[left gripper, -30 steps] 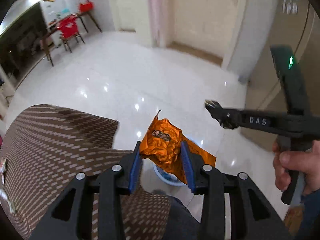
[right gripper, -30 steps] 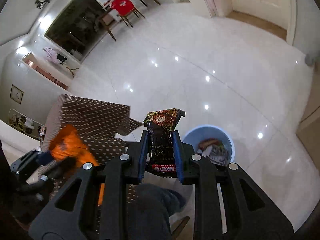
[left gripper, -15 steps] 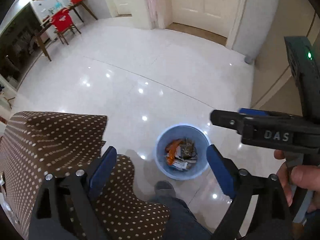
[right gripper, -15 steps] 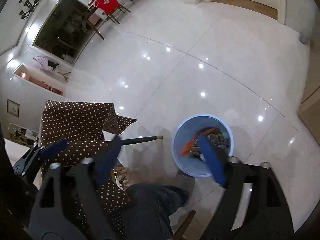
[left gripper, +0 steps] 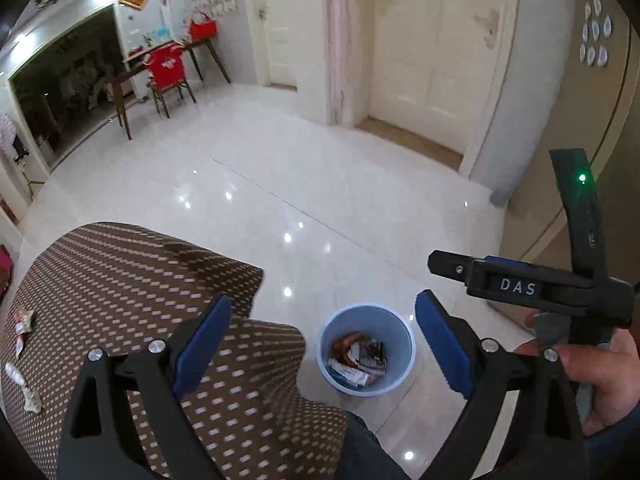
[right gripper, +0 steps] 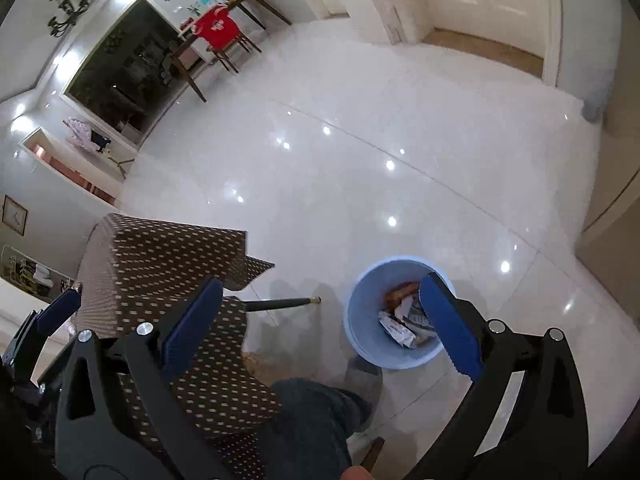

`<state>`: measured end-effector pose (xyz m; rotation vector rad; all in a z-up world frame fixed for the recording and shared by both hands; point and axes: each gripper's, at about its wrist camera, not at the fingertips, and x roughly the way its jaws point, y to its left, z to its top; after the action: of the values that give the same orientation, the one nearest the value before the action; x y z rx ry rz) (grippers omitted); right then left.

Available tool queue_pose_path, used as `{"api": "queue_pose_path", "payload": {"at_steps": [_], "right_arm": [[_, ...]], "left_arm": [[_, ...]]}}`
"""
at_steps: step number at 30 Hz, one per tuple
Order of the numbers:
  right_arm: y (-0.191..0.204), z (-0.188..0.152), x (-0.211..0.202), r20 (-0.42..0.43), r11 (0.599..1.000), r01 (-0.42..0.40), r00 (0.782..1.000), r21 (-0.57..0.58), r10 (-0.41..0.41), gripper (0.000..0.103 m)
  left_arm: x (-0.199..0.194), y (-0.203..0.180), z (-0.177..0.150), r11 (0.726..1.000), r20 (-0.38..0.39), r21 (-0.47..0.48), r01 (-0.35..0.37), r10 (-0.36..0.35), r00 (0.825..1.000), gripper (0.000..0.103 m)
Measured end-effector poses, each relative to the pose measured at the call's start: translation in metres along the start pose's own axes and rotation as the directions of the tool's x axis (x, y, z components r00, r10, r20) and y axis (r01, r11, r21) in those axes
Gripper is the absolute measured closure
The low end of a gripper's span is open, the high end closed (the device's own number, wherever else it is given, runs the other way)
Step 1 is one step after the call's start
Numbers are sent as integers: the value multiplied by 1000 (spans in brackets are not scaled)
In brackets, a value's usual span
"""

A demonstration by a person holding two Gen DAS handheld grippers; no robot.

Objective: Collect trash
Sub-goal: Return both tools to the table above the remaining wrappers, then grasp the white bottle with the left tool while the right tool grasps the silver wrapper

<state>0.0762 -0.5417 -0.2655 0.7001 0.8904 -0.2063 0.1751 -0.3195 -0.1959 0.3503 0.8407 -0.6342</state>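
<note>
Both black tongs with blue pads hang over the round pale-blue plastic bin (left gripper: pixel 365 354) on the glossy white tiled floor (left gripper: pixel 280 184); the left tongs (left gripper: pixel 320 340) are spreading, nothing between them; the right tongs (right gripper: pixel 322 320) are spreading too, empty; crumpled wrappers (left gripper: pixel 358 360) lie inside the bin; more scraps (left gripper: pixel 24 320) sit on the brown dotted-cloth counter (left gripper: pixel 120 280) beside it.

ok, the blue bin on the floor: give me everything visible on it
The bin is a small round pale-blue bucket, plastic by its look, upright on the glossy white tile floor with no lid. It holds crumpled wrappers, white, dark and orange-brown, low inside. It sits beside the polka-dot tablecloth edge, near the person's foot. Neither gripper touches it.
</note>
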Motion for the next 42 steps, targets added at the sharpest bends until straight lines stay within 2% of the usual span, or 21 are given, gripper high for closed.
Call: {"api": "queue_pose_path", "payload": {"at_steps": [7, 12, 18, 23, 30, 37, 42], "right_arm": [[60, 1, -24, 45, 994, -31, 998, -101, 36, 6], [110, -5, -33, 53, 980, -61, 996, -188, 72, 6], [180, -21, -26, 19, 940, -114, 992, -320, 127, 6], [236, -40, -13, -26, 897, -168, 985, -408, 172, 6], [310, -76, 12, -110, 812, -235, 972, -534, 209, 6], [381, -121, 46, -209, 683, -299, 954, -667, 214, 6], [422, -153, 79, -267, 576, -321, 947, -752, 179, 6]], "left_arm": [[-41, 50, -13, 994, 57, -100, -36, 42, 997, 11], [-68, 91, -29, 981, 78, -175, -86, 101, 992, 11], [-104, 153, -59, 940, 91, -302, -160, 196, 976, 11], [-131, 201, -90, 892, 75, -383, -241, 291, 954, 11], [-163, 259, -132, 814, 47, -490, -313, 383, 923, 9], [-176, 308, -171, 735, -11, -569, -370, 442, 897, 9], [-180, 332, -193, 682, -56, -612, -401, 468, 882, 9]]}}
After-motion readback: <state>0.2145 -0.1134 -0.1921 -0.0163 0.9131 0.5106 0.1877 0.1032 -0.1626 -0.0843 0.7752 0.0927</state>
